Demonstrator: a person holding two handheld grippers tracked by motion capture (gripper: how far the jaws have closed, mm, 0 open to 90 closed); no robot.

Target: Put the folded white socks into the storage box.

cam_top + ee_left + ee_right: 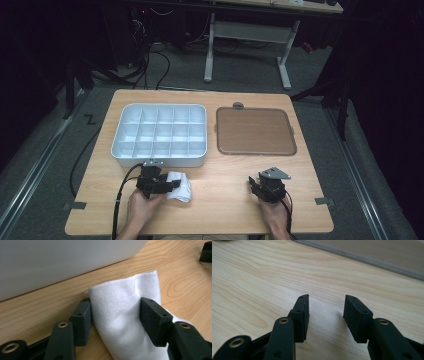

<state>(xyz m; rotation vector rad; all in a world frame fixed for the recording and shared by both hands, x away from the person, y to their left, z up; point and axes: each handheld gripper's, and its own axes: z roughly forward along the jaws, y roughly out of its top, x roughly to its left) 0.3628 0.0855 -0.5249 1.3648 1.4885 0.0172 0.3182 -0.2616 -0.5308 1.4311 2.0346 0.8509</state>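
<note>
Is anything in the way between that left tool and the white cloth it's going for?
No, nothing visible is in the way. The left tool already has the white cloth between its two jaws, both pads touching its sides and pinching it in slightly. The white compartment tray sits just behind it, not between them.

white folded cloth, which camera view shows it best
The left gripper view: the white folded cloth lies close up between the left gripper's jaws, weave visible. The high view shows it small, partly covered by that gripper; the right gripper view shows bare table.

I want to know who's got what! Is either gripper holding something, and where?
The left gripper pinches the folded white cloth across its middle; the right gripper holds nothing.
</note>
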